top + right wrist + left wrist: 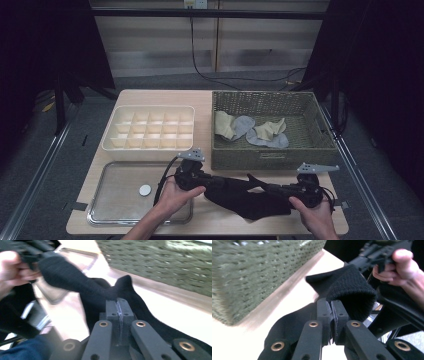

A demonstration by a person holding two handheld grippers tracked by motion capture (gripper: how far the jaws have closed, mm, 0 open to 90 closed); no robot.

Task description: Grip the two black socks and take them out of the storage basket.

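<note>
A black sock [239,183] is stretched between my two grippers, just above the table's front edge. My left gripper [221,181] is shut on one end of it; in the left gripper view the jaws pinch the folded knit [352,293]. My right gripper [256,184] is shut on the other end, and in the right gripper view the sock [75,281] runs away towards the other hand [12,267]. More black fabric [250,204] lies on the table below them; I cannot tell whether it is a second sock.
A green woven basket [272,156] stands right behind the grippers and holds beige and grey socks [250,131]. A cream divided organiser [150,128] sits at the back left. A metal tray [111,206] with a white disc [145,190] lies front left.
</note>
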